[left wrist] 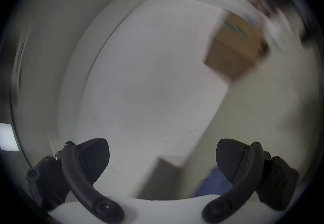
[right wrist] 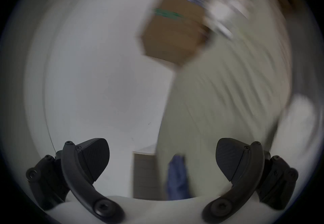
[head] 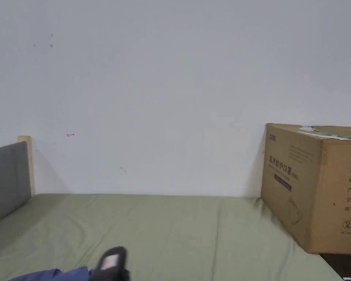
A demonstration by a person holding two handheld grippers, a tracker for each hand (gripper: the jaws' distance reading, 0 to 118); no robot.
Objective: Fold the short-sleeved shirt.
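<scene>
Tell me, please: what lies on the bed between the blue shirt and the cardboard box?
In the head view, only bare green sheet lies between the blue shirt at the bottom edge and the cardboard box at the right.

The bed sheet [head: 178, 234] is plain pale olive green. At the lower left of the head view, the shirt [head: 57, 275] shows solid blue. The cardboard box [head: 313, 183] at the right is brown with dark print and a green-and-white strip on top. The headboard [head: 6, 179] at the left is grey, edged in pale wood. The wall [head: 163, 91] is off-white. Both grippers' jaws are black.
</scene>
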